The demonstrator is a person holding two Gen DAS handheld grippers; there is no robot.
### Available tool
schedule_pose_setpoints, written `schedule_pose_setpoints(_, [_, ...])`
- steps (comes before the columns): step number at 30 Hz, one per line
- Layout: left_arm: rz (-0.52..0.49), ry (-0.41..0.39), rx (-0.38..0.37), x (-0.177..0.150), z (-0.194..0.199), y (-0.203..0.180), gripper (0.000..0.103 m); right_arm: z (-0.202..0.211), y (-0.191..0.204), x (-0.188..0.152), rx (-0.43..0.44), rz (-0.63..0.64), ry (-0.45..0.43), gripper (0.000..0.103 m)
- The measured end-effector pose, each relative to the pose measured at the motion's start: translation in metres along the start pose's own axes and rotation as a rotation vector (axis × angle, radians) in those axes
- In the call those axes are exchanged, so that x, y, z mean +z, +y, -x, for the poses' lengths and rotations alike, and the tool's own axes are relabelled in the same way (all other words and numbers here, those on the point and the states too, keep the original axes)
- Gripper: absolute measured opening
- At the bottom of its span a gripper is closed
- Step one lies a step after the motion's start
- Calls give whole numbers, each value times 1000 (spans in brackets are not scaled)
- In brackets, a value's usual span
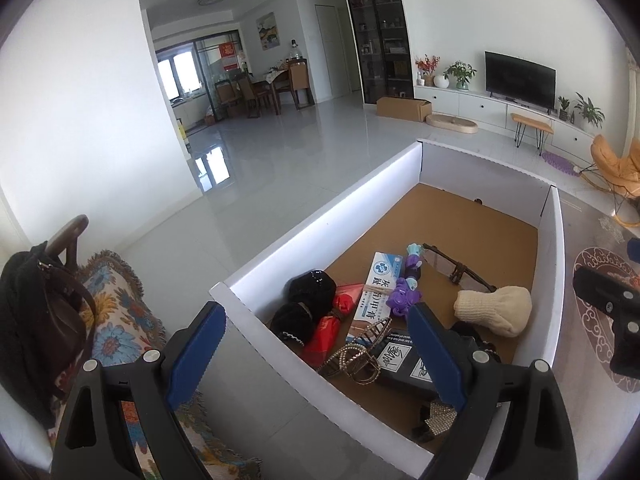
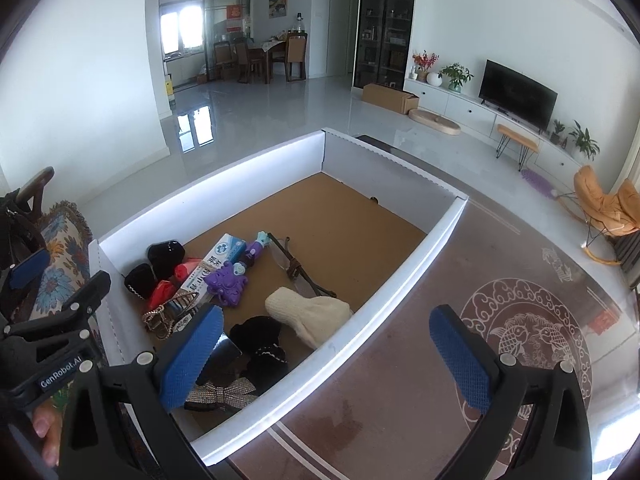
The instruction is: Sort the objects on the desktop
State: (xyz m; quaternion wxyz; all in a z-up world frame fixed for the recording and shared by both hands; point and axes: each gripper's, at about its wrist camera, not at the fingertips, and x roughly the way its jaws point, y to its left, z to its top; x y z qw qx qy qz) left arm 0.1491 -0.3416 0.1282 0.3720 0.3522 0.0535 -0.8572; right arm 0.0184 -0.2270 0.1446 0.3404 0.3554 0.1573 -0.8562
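Both tools spread, empty: left tool (image 1: pixel 316 352) marked "GenRobot.AI", right tool (image 2: pixel 326 356) opening

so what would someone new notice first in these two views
Probably the big white-walled cardboard box with a brown floor, its clutter heaped at the near end: a purple plastic toy beside a white and blue toothpaste carton, a cream knitted mitten and thin brown-framed glasses. Both blue-padded grippers hang open and empty, the left gripper over the box's near corner, the right gripper over its right wall.

"GenRobot.AI" stands in white on the left claw (image 2: pixel 24 300); the long white box (image 2: pixel 218 266) bears blue Chinese characters.
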Motion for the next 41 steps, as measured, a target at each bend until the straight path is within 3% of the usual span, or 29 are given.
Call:
schedule_pose_setpoints(3, [9, 18, -70, 1, 3, 2, 93, 5, 0, 3, 29, -4, -35, 103])
schedule_pose_setpoints(6, [35, -8, -63, 2, 7, 6, 93, 5, 10, 4, 27, 76, -46, 103])
schedule_pose_setpoints(8, [41, -21, -40, 3, 9, 7, 93, 1, 12, 5, 35, 91, -14, 103])
schedule_pose_setpoints(10, [51, -10, -78, 6, 7, 9, 93, -6, 12, 8, 60, 79, 38, 103])
schedule_pose_setpoints(12, [67, 7, -110, 7, 5, 11, 93, -11, 14, 15, 31, 81, 72, 103])
schedule_pose_setpoints(21, [106, 4, -85, 6, -1, 18, 93, -3, 21, 20, -2, 101, 33, 103])
schedule_pose_setpoints(32, [94, 20, -48, 4, -9, 13, 93, -13, 18, 17, 32, 75, 57, 103])
schedule_pose_setpoints(41, [146, 28, -81, 1, -12, 16, 93, -16, 16, 16, 39, 72, 61, 103])
